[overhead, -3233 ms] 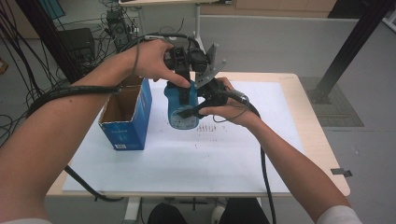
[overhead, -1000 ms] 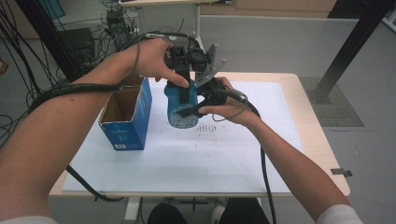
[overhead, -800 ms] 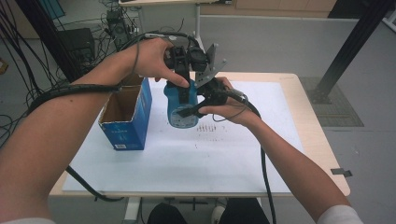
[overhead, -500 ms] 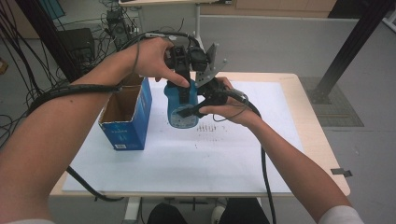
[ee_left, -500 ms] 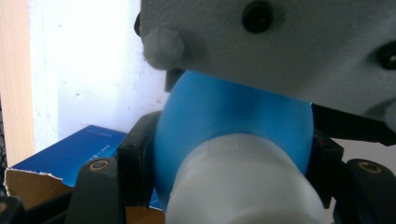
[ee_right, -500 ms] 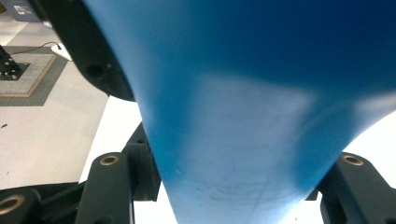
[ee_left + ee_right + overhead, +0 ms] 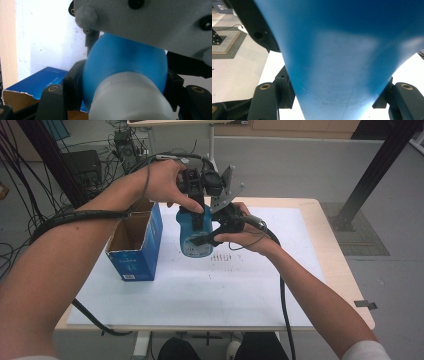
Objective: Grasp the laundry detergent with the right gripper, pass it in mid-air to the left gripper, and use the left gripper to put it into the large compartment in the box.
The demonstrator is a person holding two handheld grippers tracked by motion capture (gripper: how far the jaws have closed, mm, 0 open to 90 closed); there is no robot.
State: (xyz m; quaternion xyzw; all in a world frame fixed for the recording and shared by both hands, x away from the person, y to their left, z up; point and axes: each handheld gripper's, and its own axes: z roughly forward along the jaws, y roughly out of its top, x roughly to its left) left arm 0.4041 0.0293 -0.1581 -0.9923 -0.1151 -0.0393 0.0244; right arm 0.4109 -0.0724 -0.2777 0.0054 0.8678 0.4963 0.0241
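Note:
A blue plastic bottle with a white cap hangs above the white sheet, held between both hands. My left gripper comes down from above and is shut on the bottle's shoulder just beyond the cap. From the right, my right gripper reaches in across the lower body. Its jaws have just been opening, but the bottle is still between them and both pads touch its sides. The grey plate on the right gripper sits close over the bottle.
An open blue cardboard box stands at the left of the bottle, with its torn flap showing in the left gripper view. A white sheet with small dark marks covers the wooden table. Cables trail off both grippers.

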